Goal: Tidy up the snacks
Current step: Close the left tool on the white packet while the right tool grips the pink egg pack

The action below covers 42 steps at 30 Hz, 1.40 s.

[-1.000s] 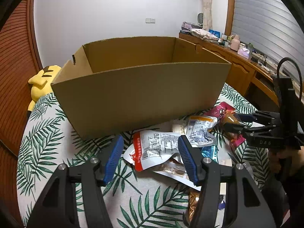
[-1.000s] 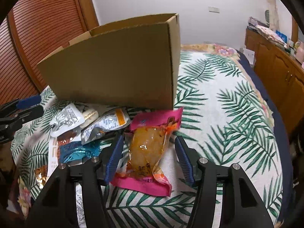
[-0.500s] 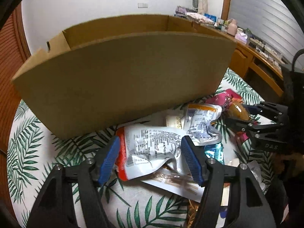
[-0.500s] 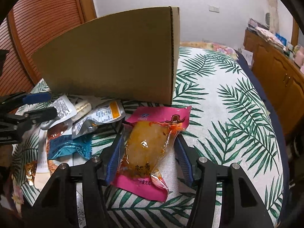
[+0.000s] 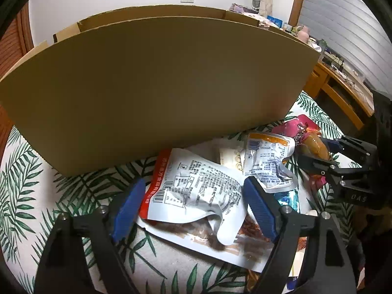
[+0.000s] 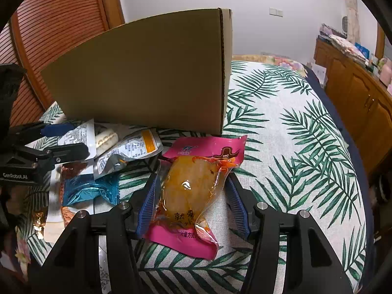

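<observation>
Both grippers have dropped lower and closer to the snack pile than a second ago, so the cardboard box [image 5: 156, 83] now fills more of each view. The box, plain brown with smooth walls, stands on the palm-leaf cloth [image 6: 289, 132] on the far side of the pile. The left gripper [image 5: 193, 208] is spread wide, its blue ribbed pads either side of a crinkled white packet [image 5: 193, 191] with a red edge, whose long axis runs left to right; whether the pads touch it I cannot tell. The right gripper [image 6: 191, 196] is also spread, flanking a glossy pink packet [image 6: 196, 183] with a clear window of orange food, lying lengthwise near to far, its top toward the box. A silver pouch [image 6: 132, 149] and a teal foil packet [image 6: 90, 188] lie between the two.
</observation>
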Tool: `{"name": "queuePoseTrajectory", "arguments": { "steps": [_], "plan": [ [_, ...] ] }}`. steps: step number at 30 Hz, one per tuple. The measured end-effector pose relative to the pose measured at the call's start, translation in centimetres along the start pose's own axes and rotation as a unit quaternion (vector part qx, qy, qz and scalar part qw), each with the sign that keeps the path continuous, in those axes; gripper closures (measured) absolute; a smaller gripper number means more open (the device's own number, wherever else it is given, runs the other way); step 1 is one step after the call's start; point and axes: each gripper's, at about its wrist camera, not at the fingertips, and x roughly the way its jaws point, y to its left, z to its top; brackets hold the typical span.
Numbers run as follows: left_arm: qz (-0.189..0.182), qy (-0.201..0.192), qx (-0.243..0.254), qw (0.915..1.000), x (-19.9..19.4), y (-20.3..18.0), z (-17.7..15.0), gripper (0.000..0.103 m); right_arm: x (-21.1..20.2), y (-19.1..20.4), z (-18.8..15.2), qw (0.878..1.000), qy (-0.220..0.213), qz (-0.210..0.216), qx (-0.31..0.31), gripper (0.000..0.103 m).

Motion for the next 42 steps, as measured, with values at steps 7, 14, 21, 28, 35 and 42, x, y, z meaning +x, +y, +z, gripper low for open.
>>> {"name": "queuePoseTrajectory", "arguments": {
  "steps": [7,14,21,28,35,42],
  "plan": [
    [0.005,0.009,0.006,0.9999,0.3,-0.5,0.3,0.019,0.0,0.0,0.0,1.0,0.0,0.0,0.0,0.045],
    [-0.007,0.01,-0.003,0.9999,0.7,0.1,0.6,0.02,0.1,0.0,0.0,1.0,0.001,0.0,-0.001,0.045],
    [-0.022,-0.002,0.007,0.9997,0.3,0.3,0.4,0.034,0.1,0.1,0.0,1.0,0.001,0.001,-0.001,0.045],
    [-0.025,-0.009,0.024,0.9994,-1.3,-0.4,-0.3,0.054,0.1,0.1,0.0,1.0,0.002,-0.001,-0.002,0.045],
    [-0.026,0.013,0.018,0.9994,-0.7,0.3,-1.0,0.029,0.2,0.0,0.0,1.0,0.002,-0.001,-0.003,0.045],
    [-0.027,0.019,0.046,0.9984,-0.9,-0.1,-1.8,0.02,0.2,0.0,0.0,1.0,0.002,-0.001,-0.004,0.045]
  ]
}}
